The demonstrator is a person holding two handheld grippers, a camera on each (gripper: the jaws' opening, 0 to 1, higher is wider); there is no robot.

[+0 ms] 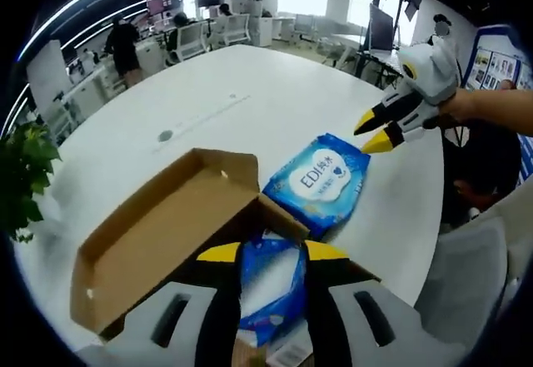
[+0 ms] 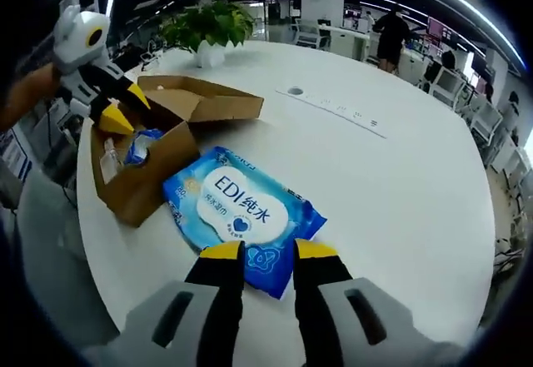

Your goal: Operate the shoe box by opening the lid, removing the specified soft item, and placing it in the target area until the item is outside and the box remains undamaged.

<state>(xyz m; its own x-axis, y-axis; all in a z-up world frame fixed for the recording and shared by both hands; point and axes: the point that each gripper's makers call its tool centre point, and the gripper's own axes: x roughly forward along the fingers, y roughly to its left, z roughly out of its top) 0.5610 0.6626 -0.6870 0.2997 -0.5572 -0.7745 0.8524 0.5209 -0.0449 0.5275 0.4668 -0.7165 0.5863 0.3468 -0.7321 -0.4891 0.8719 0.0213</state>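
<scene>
Left hand-held gripper (image 1: 271, 252) grips a blue pack (image 1: 271, 288) inside the box (image 1: 158, 234) — right one (image 2: 268, 250) parted, empty, over the wipes (image 2: 241, 217).

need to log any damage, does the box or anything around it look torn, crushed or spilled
Nothing stands out. The brown cardboard shoe box sits open on the white round table, its lid folded back with no tears or crushing that I can see. The blue wet-wipes pack lies flat beside it, and another blue soft pack is inside.

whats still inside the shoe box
A second blue soft pack sits in the open shoe box, with the left hand-held gripper closed around it, plus a white-labelled item. The box bottom beneath them is covered.
</scene>
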